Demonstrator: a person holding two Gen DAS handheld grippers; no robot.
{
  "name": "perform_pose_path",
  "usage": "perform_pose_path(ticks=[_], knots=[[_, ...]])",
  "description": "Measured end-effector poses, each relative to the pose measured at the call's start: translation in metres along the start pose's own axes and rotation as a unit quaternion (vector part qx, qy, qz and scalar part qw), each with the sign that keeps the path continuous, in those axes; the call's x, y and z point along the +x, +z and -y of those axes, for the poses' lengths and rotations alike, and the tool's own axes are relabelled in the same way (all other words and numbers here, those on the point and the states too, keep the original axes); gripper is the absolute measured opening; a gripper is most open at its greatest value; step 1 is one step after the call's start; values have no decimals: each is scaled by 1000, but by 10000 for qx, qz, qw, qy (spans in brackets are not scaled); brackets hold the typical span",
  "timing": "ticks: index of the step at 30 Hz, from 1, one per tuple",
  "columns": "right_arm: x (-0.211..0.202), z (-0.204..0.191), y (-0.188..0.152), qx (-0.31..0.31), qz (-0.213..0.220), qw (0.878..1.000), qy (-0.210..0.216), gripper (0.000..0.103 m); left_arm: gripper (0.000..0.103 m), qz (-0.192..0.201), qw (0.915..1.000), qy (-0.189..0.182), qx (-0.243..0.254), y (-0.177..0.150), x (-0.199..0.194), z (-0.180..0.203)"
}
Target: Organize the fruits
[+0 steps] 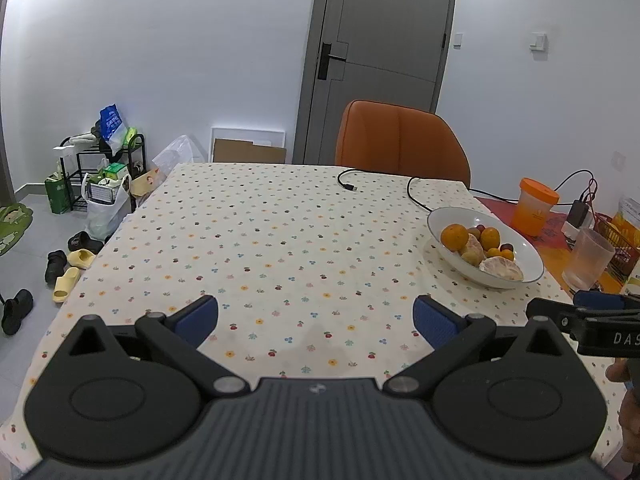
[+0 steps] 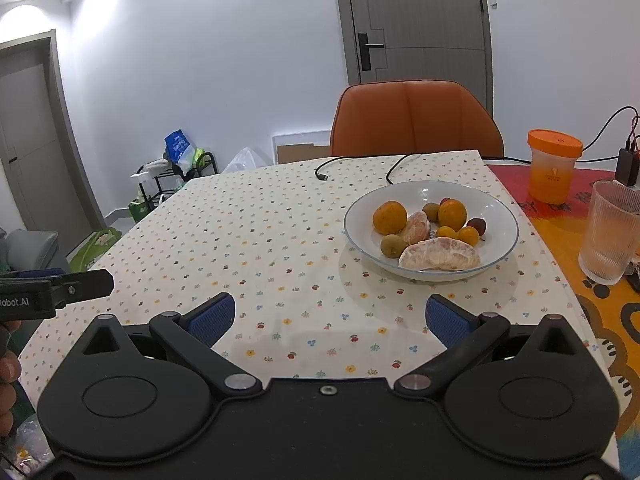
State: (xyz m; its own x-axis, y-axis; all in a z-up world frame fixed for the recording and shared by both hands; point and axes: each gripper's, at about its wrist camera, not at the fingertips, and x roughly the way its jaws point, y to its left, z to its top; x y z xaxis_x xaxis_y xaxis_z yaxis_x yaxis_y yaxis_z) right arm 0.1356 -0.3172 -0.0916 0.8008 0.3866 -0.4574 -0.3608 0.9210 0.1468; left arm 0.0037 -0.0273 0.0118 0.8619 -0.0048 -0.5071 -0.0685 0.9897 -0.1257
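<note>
From the left wrist camera, the left gripper (image 1: 316,316) hangs low over the flower-dotted tablecloth (image 1: 256,240) with its blue-padded fingers (image 1: 198,318) spread wide and nothing between them. The white bowl (image 1: 440,248) of fruit sits ahead and to its right, well apart from the fingertips. In the bowl lie a large orange (image 1: 454,237), a second orange (image 1: 490,238) behind it, peeled pomelo segments (image 1: 501,269) at the near rim, and some small dark fruits. Just right of the left gripper, the right gripper (image 1: 592,312) enters from the frame edge. Farther right stand a ribbed glass (image 1: 587,258) and an orange-lidded jar (image 1: 535,206). An orange chair (image 1: 400,140) stands at the far side of the table, and a black cable (image 1: 412,192) lies on the cloth beyond the bowl.

From the right wrist camera, the right gripper (image 2: 330,320) also has its fingers set wide apart, holding nothing. The bowl (image 2: 502,216) lies straight ahead and slightly right, near but not touching. The pomelo segment (image 2: 439,256) is closest, the oranges (image 2: 389,217) behind it. The ribbed glass (image 2: 608,232) stands to the right on a colourful mat (image 2: 600,308). The left gripper (image 2: 64,286) shows at the left edge, with fingers of a hand (image 2: 8,372) below it.
</note>
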Motion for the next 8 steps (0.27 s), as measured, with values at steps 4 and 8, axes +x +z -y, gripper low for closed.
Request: perform_pose_path(ticks=[4,8], knots=[[0,0,0,-1,-6,10000,-4,103,103,1,10000,-1,2,0,0,0],[2,0,-1,7,-43,10000,-21,103,103,-10,10000,-6,11,0,0,0]])
